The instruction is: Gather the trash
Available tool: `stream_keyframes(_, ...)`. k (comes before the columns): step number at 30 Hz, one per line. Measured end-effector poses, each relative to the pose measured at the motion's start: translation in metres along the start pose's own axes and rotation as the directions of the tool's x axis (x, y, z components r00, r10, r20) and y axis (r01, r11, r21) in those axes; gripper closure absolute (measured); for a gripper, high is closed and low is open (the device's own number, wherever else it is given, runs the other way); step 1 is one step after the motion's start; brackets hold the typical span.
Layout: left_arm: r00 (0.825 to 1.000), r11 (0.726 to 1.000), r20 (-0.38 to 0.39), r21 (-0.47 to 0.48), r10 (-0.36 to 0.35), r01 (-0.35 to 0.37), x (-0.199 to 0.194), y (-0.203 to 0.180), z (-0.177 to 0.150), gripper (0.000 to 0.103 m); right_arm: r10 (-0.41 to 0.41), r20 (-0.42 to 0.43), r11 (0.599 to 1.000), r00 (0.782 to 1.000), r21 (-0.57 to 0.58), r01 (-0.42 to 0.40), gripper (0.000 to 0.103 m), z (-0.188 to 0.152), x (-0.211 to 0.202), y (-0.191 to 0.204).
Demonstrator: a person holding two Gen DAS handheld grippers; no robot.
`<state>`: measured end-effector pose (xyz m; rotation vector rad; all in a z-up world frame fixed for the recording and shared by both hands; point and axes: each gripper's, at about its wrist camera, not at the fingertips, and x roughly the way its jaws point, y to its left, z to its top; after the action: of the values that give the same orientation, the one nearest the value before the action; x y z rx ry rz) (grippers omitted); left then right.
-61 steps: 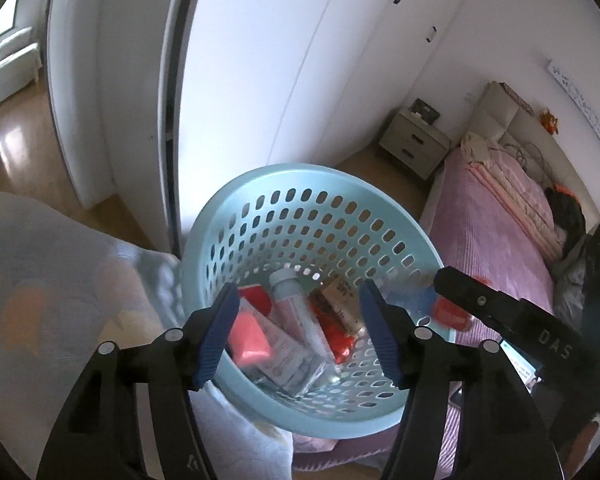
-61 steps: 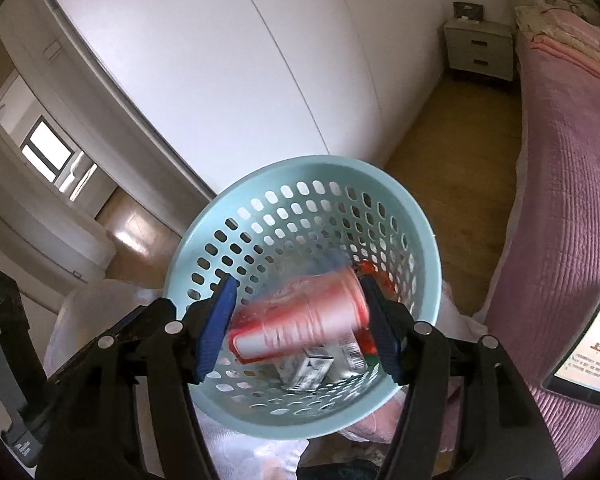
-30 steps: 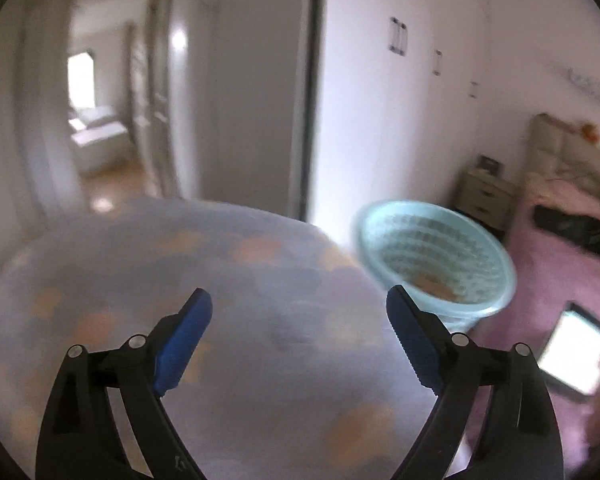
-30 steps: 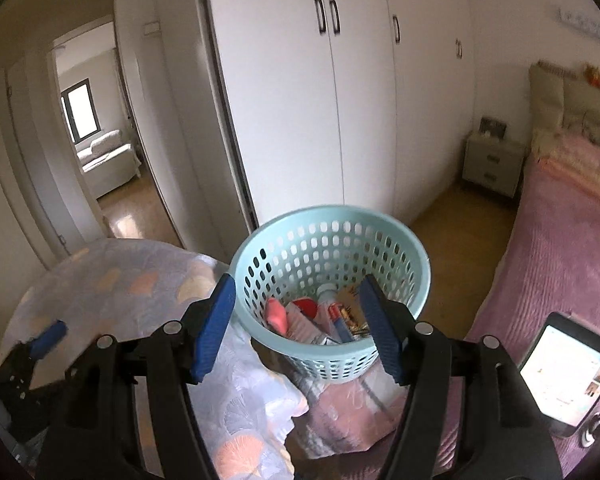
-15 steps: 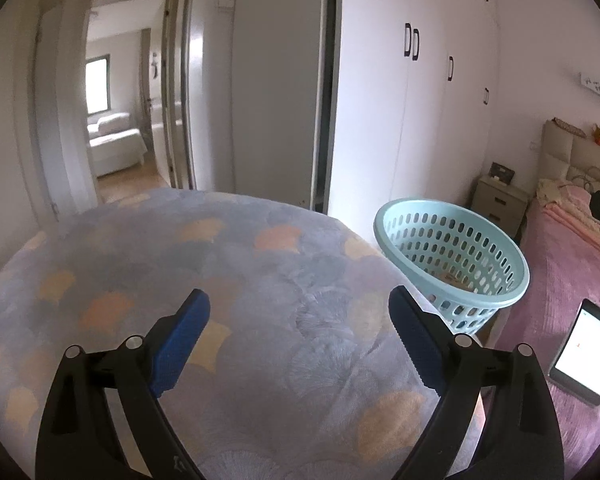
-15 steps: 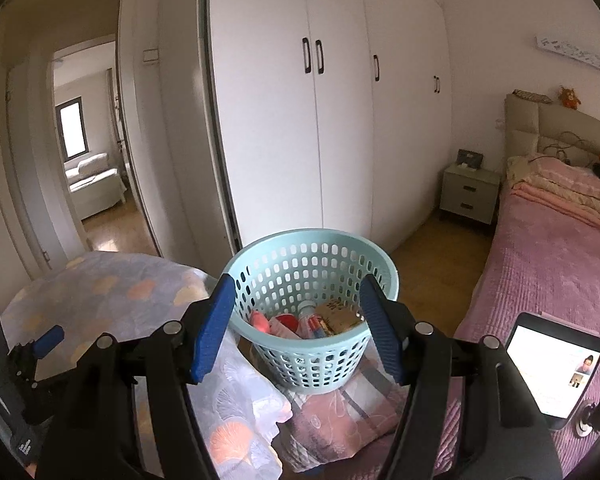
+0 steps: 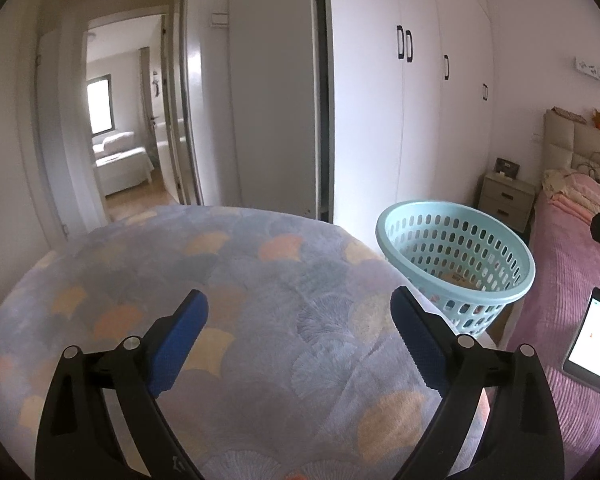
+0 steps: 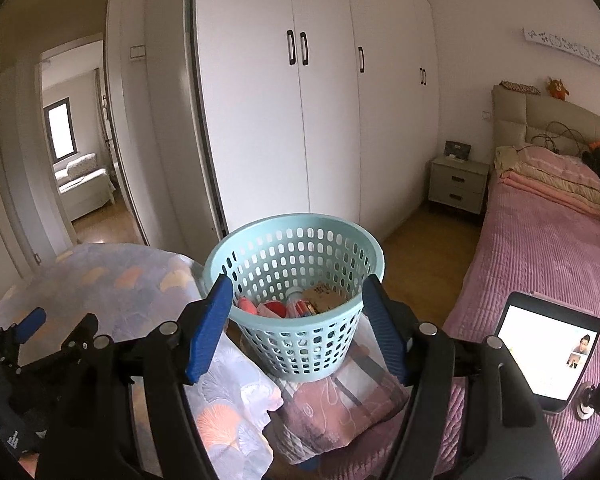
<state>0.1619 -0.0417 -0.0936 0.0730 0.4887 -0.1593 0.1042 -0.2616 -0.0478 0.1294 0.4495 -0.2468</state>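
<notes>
left claw [image 7: 298,326] spread wide, empty, above the scale-patterned blanket [image 7: 236,304] | right claw [image 8: 296,322] spread wide, empty, framing the basket | teal basket [image 8: 296,336] upright on a folded pink cloth [image 8: 340,412] beside the blanket's edge, near the pink bed [image 8: 540,248] | trash [image 8: 292,304] lay in the basket | lit tablet [image 8: 548,344] on the bed

Black claws with blue pads

Left claw [image 7: 298,326] and right claw [image 8: 296,326] each have matte black angular arms, silver round screws at the joints, and ribbed blue fingertips [image 8: 208,330].
</notes>
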Motion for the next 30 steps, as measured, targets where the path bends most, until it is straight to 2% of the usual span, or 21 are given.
stream_keyframes(6,1.000,1.000,-0.023,-0.010,-0.009,0.009,0.0054,0.0019,0.0013,0.013,-0.009,-0.012,1.000,1.000,-0.009,0.009,0.037,-0.0015,0.0012,-0.0014)
stream_keyframes(30,0.999,1.000,-0.031,-0.015,-0.012,0.012,0.0060,0.0001,0.0018,0.013,-0.007,-0.025,1.000,1.000,0.002,0.007,0.037,-0.0026,0.0031,-0.0042)
